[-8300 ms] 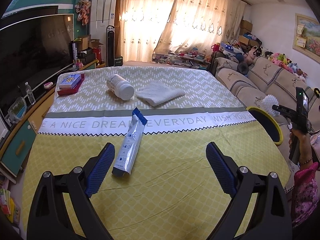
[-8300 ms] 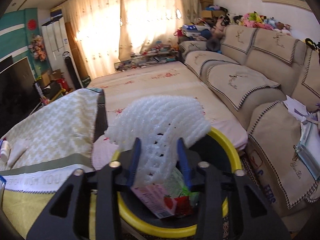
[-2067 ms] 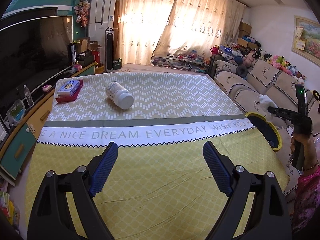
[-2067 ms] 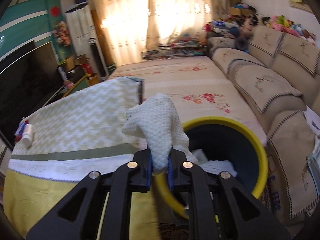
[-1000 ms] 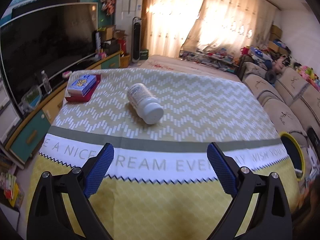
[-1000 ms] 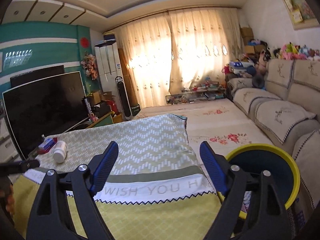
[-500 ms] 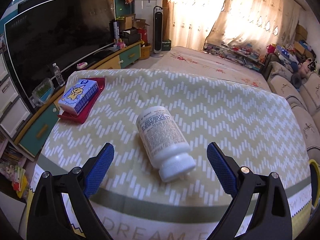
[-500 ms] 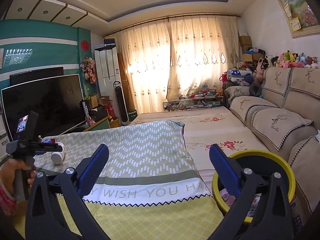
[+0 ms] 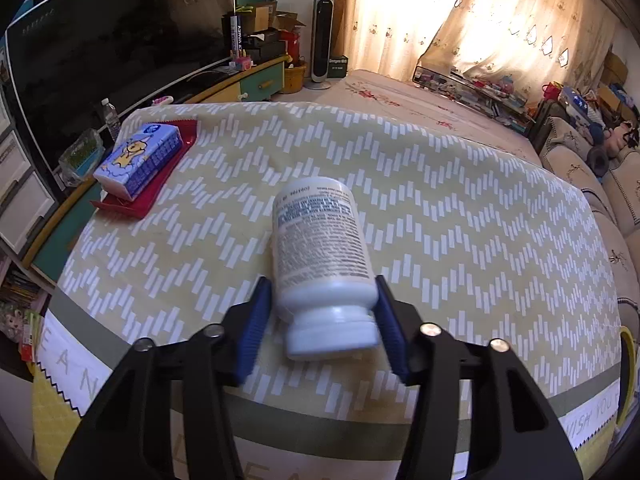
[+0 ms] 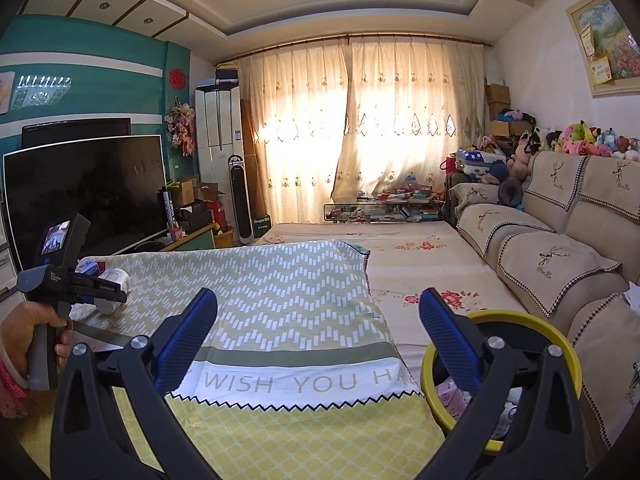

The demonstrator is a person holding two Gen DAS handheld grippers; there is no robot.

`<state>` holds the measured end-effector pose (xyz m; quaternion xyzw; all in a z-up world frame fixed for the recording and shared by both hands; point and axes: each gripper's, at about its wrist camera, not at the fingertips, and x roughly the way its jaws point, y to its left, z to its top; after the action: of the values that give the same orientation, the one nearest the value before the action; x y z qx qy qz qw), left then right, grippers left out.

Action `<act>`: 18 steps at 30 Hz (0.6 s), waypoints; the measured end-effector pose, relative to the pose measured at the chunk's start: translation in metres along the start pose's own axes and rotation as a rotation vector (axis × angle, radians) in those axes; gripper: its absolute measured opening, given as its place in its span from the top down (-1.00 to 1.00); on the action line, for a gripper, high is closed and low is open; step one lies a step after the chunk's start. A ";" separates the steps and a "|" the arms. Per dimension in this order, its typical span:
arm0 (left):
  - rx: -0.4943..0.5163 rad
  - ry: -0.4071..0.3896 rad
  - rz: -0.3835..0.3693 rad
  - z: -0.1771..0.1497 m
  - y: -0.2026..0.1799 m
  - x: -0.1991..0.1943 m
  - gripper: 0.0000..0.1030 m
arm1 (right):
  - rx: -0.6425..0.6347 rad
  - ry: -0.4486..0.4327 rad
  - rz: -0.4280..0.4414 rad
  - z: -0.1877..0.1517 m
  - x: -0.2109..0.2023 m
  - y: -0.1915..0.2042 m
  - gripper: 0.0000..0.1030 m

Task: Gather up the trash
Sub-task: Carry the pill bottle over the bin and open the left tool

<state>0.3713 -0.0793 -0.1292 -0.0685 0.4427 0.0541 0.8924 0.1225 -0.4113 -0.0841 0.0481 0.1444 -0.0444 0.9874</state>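
Left wrist view: my left gripper (image 9: 324, 320) has just been closing and its blue pads (image 9: 252, 328) now sit against both sides of the white bottle (image 9: 322, 256), pinching it near the shoulder, just above the cap. That bottle lies on its side on the chevron part of the tablecloth (image 9: 460, 208), cap end toward me, base pointing away, printed label facing up with small dark text I can't read. Around it the cloth is bare on the right and on the far side, plenty of room there. To the far left, well apart from the bottle, a blue tissue pack (image 9: 138, 158) rests on a red tray (image 9: 146, 196) close to the table's left edge, and beyond that edge there's a low cabinet (image 9: 248, 84) and the dark TV screen (image 9: 100, 40). At the right edge of the table, only a yellow sliver of the bin (image 9: 628, 356) peeks in.

Right wrist view: my right gripper (image 10: 316, 336) is spread wide with nothing between its pads, hovering over the near yellow part of the cloth. The yellow-rimmed bin (image 10: 430, 364) stands just off the table's right edge, beside the sofa (image 10: 560, 240), with some scraps showing inside. Over on the left I see my left hand (image 10: 28, 332) on its handle, with the gripper on the bottle (image 10: 116, 280)
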 end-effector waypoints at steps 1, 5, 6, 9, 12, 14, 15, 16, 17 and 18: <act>0.001 -0.006 -0.003 -0.001 0.000 -0.001 0.08 | 0.002 0.000 0.001 -0.001 0.000 -0.001 -0.87; 0.027 -0.044 -0.031 -0.007 0.002 -0.010 0.09 | -0.005 -0.001 -0.001 0.000 0.000 -0.001 -0.87; 0.041 -0.067 -0.037 -0.009 0.003 -0.017 0.08 | -0.007 -0.001 -0.001 0.000 0.000 -0.001 -0.87; 0.080 -0.123 -0.051 -0.019 0.003 -0.044 0.09 | -0.002 -0.002 0.000 -0.001 0.000 -0.002 -0.87; 0.138 -0.165 -0.077 -0.033 0.000 -0.075 0.09 | 0.021 -0.006 0.002 -0.001 0.000 -0.007 -0.87; 0.191 -0.181 -0.109 -0.046 -0.007 -0.099 0.08 | 0.046 -0.009 0.005 -0.001 -0.001 -0.012 -0.87; 0.214 -0.189 -0.121 -0.051 -0.011 -0.109 0.08 | 0.060 -0.012 0.009 -0.001 -0.001 -0.015 -0.87; 0.239 -0.201 -0.138 -0.058 -0.016 -0.122 0.09 | 0.079 -0.017 0.014 -0.001 -0.002 -0.019 -0.87; 0.259 -0.211 -0.152 -0.062 -0.021 -0.131 0.08 | 0.104 -0.028 0.019 -0.001 -0.005 -0.024 -0.87; 0.281 -0.223 -0.167 -0.069 -0.027 -0.144 0.08 | 0.128 -0.042 0.021 -0.001 -0.008 -0.030 -0.87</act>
<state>0.2349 -0.1229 -0.0542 0.0266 0.3371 -0.0751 0.9381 0.1113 -0.4408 -0.0852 0.1119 0.1202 -0.0443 0.9854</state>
